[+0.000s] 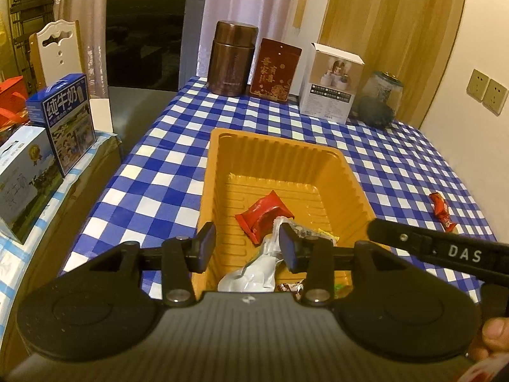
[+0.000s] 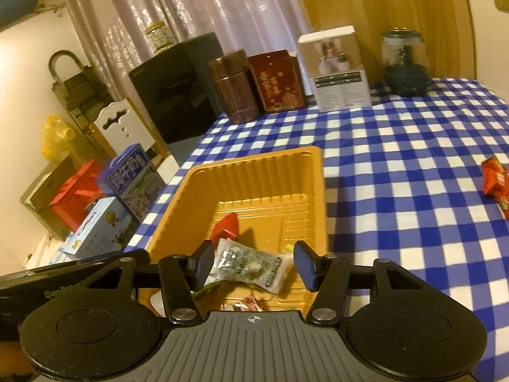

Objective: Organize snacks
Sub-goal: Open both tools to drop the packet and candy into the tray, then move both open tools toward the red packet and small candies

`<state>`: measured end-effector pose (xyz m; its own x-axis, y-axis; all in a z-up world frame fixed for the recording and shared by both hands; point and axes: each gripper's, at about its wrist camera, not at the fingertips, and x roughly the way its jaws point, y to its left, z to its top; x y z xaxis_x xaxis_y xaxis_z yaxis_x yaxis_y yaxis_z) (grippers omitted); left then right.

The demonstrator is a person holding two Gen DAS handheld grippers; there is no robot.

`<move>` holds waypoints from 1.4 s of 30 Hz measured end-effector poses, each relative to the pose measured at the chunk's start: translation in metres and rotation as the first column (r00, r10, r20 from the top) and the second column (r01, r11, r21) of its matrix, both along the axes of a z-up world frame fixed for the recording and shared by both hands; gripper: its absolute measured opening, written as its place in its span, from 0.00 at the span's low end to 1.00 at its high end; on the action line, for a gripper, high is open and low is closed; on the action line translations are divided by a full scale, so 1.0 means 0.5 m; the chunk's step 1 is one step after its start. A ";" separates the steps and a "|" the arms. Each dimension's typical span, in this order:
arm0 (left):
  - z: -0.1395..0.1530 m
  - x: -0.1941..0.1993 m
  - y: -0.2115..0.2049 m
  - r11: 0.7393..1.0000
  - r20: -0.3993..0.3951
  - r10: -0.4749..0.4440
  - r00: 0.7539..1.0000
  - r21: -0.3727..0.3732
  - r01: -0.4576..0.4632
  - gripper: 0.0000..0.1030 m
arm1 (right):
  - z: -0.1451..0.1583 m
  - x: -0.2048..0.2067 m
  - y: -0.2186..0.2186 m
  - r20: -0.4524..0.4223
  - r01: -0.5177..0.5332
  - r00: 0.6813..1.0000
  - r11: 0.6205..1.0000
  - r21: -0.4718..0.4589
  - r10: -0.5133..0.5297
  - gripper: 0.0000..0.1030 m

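An orange plastic tray [image 1: 350,184] [image 2: 178,210] sits on the blue-checked tablecloth and holds several snacks. Among them are a red packet [image 1: 264,213] [image 2: 227,227] and a crumpled silver pouch [image 1: 254,270]. My left gripper [image 1: 248,245] hangs open over the tray's near end; the pouch rises beside its right pad and stays clear of the left one. My right gripper [image 2: 254,264] is open too. A clear packet with green print [image 2: 251,265] lies in the tray between its pads, and the right pad stands apart from it. One red candy [image 1: 442,211] [image 2: 496,183] lies on the cloth right of the tray.
Along the table's far edge stand a brown canister [image 1: 233,59], a red tin [image 1: 275,68], a white box [image 1: 332,86] and a glass jar [image 1: 380,100]. Milk cartons [image 1: 68,121] sit on a low surface at the left. A black appliance [image 1: 149,44] stands behind.
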<state>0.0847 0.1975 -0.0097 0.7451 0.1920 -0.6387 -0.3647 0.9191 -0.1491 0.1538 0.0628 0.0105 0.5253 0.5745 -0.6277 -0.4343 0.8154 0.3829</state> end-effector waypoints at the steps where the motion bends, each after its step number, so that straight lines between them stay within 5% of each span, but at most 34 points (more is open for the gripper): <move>1: 0.002 -0.003 -0.001 1.000 0.001 0.002 1.000 0.000 -0.002 0.41 | 0.001 -0.003 -0.007 -0.002 0.010 1.000 1.000 -0.002 -0.010 0.54; 10: 0.024 -0.025 -0.045 0.999 0.002 -0.033 0.999 0.005 0.033 0.45 | 0.023 -0.050 -0.077 -0.019 0.089 0.996 0.996 -0.013 -0.089 0.54; 28: 0.054 -0.069 -0.175 0.990 0.004 -0.137 0.991 0.018 0.137 0.74 | 0.070 -0.162 -0.195 0.042 0.207 0.978 0.977 -0.056 -0.205 0.64; 31: 0.060 -0.073 -0.193 0.989 0.023 -0.148 0.989 0.011 0.148 0.86 | 0.075 -0.171 -0.217 0.047 0.235 0.971 0.970 -0.056 -0.233 0.66; 42: 0.061 -0.061 -0.249 0.976 0.029 -0.216 0.976 0.006 0.216 0.88 | 0.084 -0.185 -0.294 0.066 0.347 0.937 0.937 -0.041 -0.344 0.67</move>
